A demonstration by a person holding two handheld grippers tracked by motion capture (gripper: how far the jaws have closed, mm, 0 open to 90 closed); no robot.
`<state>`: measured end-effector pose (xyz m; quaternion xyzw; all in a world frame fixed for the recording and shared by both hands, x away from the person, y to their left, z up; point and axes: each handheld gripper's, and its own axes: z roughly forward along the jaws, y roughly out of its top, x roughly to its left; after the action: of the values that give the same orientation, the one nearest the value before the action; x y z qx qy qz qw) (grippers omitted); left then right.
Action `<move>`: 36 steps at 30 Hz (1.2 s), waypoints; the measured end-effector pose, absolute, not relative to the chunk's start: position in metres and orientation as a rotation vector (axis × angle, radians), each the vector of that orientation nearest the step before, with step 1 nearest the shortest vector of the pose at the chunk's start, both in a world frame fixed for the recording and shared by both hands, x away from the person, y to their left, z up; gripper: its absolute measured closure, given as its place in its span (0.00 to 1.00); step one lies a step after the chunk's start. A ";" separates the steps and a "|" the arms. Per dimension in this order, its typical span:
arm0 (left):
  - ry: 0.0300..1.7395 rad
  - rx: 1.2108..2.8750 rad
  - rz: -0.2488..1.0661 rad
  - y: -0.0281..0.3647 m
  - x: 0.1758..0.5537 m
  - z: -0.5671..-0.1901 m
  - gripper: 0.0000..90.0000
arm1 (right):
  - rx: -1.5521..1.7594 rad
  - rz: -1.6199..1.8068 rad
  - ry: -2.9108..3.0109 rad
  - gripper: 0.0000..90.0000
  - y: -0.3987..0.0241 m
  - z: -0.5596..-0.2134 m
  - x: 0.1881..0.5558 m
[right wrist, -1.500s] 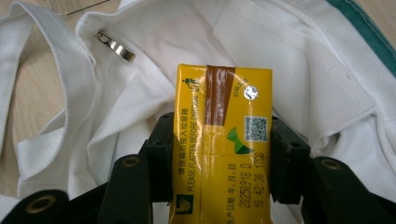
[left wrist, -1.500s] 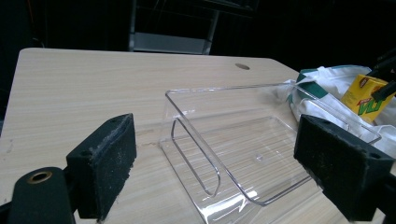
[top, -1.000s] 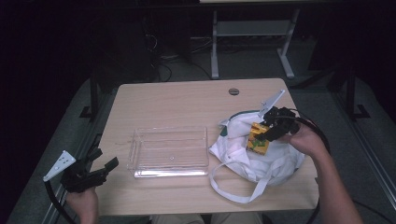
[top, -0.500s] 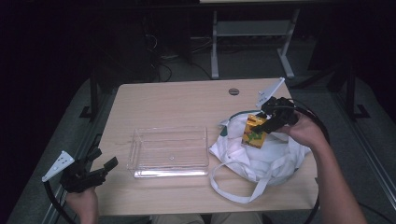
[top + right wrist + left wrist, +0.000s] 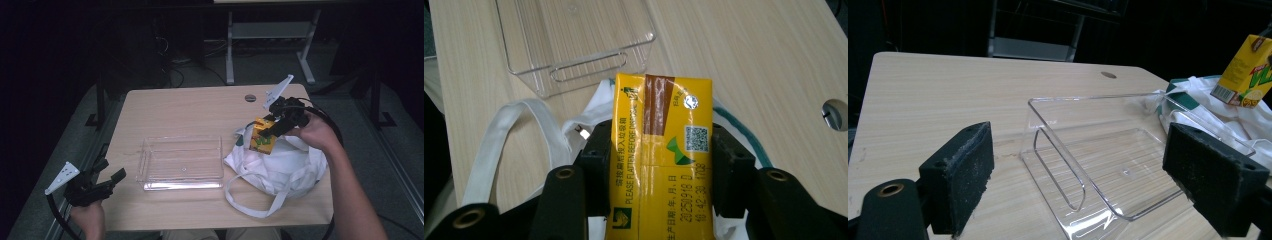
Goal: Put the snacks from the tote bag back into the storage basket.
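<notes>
My right gripper (image 5: 267,131) has its jaws clamped on the two sides of a yellow drink carton with green print (image 5: 262,140), holding it in the air just above the crumpled white cloth bag (image 5: 280,167). The clear plastic tray (image 5: 182,162) lies just beside that bag. My left gripper (image 5: 107,172) hangs at the tray's far side from the bag, jaws spread wide on nothing.

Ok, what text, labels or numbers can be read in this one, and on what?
All on the yellow drink carton clamped in the right gripper:
"PLEASE FLATTEN BEFORE DISPOSAL", last letters partly hidden
"20250918 D"
"1708" after a blurred time stamp
Chinese characters: too blurred
QR code: unreadable
"VL" on its front, the rest cut off
Barcode digits: too small
</notes>
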<state>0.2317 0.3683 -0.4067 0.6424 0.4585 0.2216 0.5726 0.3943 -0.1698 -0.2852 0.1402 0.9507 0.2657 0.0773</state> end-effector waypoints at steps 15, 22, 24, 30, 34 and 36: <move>1.077 1.500 0.520 0.369 0.231 -0.407 0.14 | 0.288 0.804 2.872 0.58 -0.126 -0.267 0.401; 1.072 1.512 0.526 0.368 0.231 -0.406 0.14 | 0.231 0.802 2.882 0.58 -0.105 -0.263 0.406; 1.072 1.510 0.525 0.368 0.232 -0.406 0.14 | 0.224 0.805 2.886 0.58 -0.101 -0.261 0.407; 1.072 1.508 0.523 0.368 0.232 -0.406 0.14 | 0.205 0.800 2.895 0.58 -0.090 -0.259 0.410; 1.076 1.507 0.522 0.369 0.231 -0.406 0.14 | 0.180 0.816 2.891 0.58 -0.083 -0.258 0.413; 1.074 1.504 0.523 0.369 0.231 -0.406 0.14 | 0.165 0.816 2.892 0.58 -0.079 -0.257 0.414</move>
<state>0.2311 0.3687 -0.4065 0.6418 0.4582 0.2230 0.5731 0.4141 -0.0794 -0.2572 0.0548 0.9589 0.2705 0.0661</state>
